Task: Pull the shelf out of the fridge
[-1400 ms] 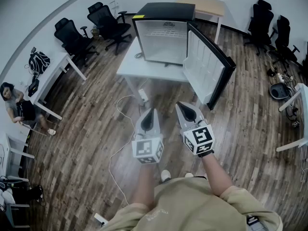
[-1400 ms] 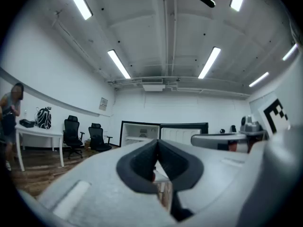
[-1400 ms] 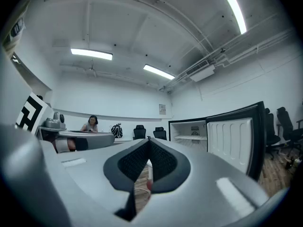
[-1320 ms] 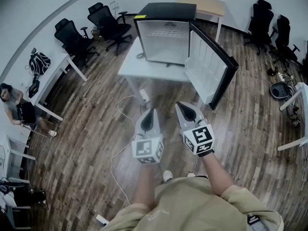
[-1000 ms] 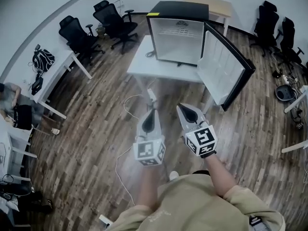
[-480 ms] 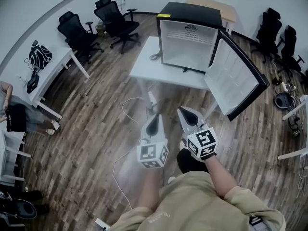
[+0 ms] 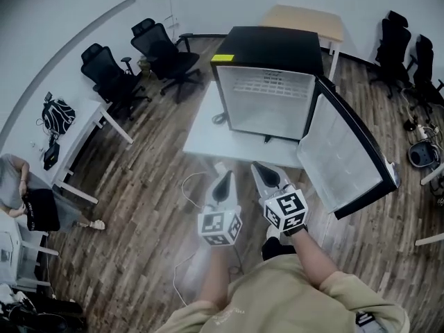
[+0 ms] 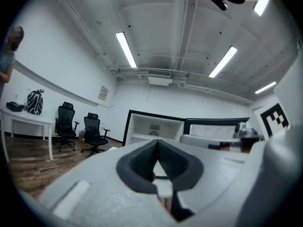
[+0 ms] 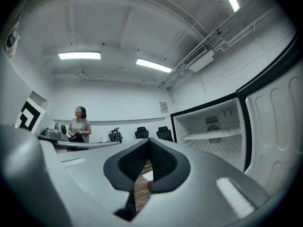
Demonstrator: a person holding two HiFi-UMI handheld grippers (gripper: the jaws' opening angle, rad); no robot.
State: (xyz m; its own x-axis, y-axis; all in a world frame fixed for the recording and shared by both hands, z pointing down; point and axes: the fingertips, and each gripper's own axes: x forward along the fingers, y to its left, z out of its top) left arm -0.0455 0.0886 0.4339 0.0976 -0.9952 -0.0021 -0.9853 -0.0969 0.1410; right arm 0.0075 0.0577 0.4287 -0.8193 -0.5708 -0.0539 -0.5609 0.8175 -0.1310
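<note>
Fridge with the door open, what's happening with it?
A person stands a little way back from the small fridge, which sits on a white table. Its door hangs open to the right. The person holds the left gripper and the right gripper, both shut and empty, pointed at the fridge but not touching it. The shelf is inside, not yet pulled out.

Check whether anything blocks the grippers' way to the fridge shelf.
Nothing visible does. The door is swung wide to the right, the shelf lies exposed high in the open fridge, and only bare table top lies before the opening. The left gripper and right gripper are shut, empty.
</note>
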